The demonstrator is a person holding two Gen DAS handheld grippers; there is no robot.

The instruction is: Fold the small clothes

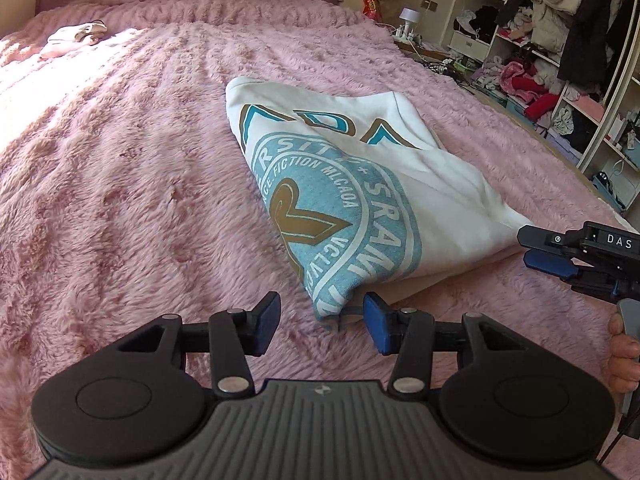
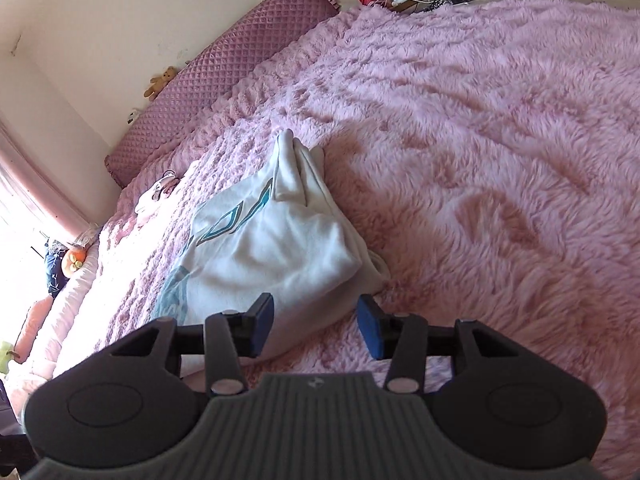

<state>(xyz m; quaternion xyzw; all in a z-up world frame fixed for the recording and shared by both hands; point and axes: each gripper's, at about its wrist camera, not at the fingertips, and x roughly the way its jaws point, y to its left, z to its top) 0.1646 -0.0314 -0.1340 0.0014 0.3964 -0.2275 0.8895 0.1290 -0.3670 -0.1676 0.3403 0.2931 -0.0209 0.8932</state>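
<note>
Left gripper stood with fingers parted about halfway and empty — the near printed corner of the white sweatshirt lay just in front of the gap, apparently not clamped. Right gripper likewise half open, holding nothing, with the plain white near edge of the garment showing past its gap, pads clear of the cloth. Seen from the left wrist, poised at the garment's right corner, gripped by a hand.

Sweatshirt lay on the pink fluffy bedspread in a folded bundle, teal-and-gold print uppermost, several layers stacked along its far edge. Farther up the bed, a small pale garment near the quilted headboard; cluttered shelves off to the side.

Judged as the moment of release after a fold — bundle set down, both grips off. Next move likely called for either another fold, pinching the near corners again, or a reach for the pale garment.
</note>
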